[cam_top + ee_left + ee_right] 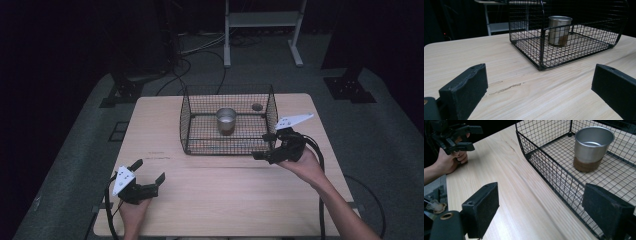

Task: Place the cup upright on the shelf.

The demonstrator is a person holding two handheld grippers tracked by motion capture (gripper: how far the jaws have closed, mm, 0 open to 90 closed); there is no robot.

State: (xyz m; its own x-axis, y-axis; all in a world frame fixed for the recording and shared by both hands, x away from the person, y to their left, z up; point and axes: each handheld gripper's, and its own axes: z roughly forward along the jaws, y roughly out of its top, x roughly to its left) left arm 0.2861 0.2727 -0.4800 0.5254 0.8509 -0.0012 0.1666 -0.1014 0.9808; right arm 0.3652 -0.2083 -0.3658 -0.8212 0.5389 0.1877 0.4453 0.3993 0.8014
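Your right fingers are open, one on each side of the wire basket wall. The metal cup sits inside, just past them. It looks light, hard and slippery; pinch its rim. Your left fingers are open too.

Looking along my right gripper, I see its two black jaws standing apart with nothing between them, over the desk at the near wall of the wire basket. One jaw sits outside the mesh, the other rises in front of it. Inside the basket a metal cup stands upright on a brown base. At the desk's far edge, my left gripper is held in a hand, jaws apart.
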